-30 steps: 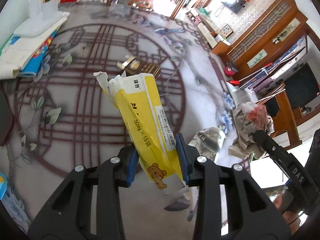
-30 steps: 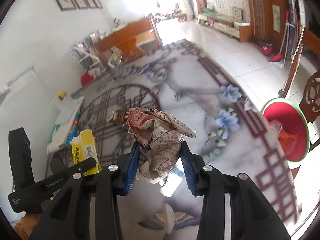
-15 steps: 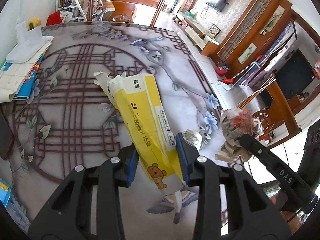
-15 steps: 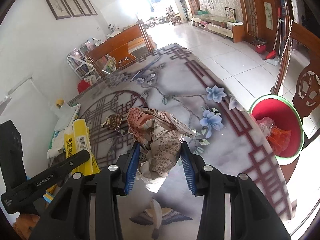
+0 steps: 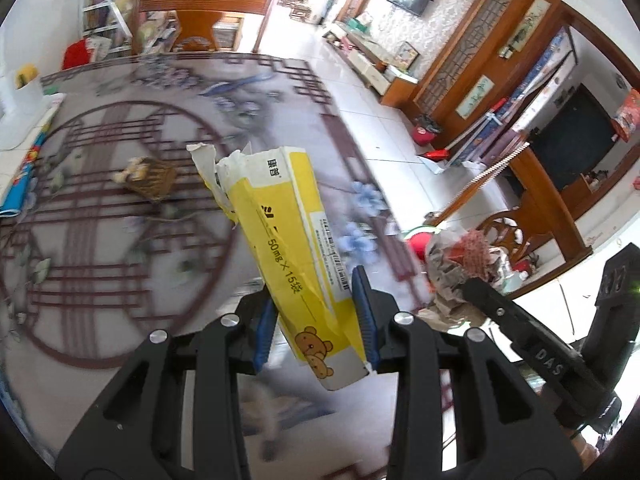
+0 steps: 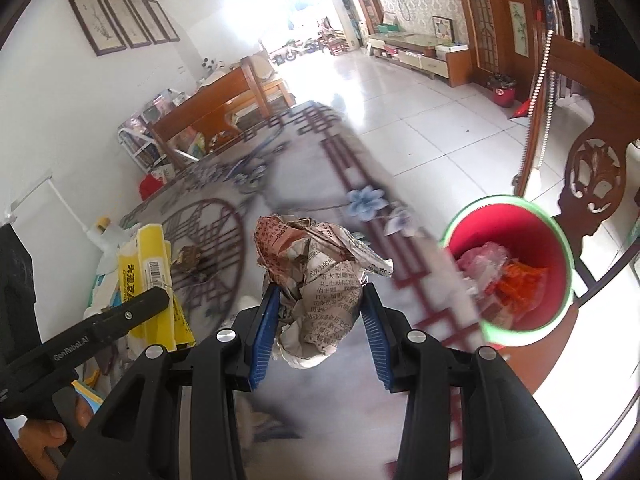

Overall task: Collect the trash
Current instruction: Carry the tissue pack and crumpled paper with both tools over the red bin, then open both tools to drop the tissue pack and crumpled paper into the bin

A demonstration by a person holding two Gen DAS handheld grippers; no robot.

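Yellow carton (image 5: 294,236): torn at its top end, printed with a bear at the lower end, clamped near that lower end between the blue pads of the left gripper (image 5: 316,316). Jaws narrow, pressing both long sides; most of the carton juts forward and up past the fingertips, clear of the table. Held low on the body, probably so the long free end can lead into the bin

Crumpled newspaper ball (image 6: 320,280): wedged between the pads of the right gripper (image 6: 320,316), jaws part closed around it, loose flaps spilling over the top. It is off the table as well. Paper looks soft and springy; a firm pinch is what keeps it from slipping

Both pieces seem to be carried together, side by side, one per hand, which would save a second trip

Red bin (image 6: 520,224) with green rim stands on the floor just past the table edge, beside a carved wooden chair (image 6: 592,176). It already has red and pale plastic scraps inside. The newspaper sits nearer to it than the carton does

Patterned table top (image 5: 120,240) below: one small brownish scrap (image 5: 154,178) lies near the circular motif, well apart from both grippers; likely left for a later pass

Judgement: transport stage, release over the bin not yet done
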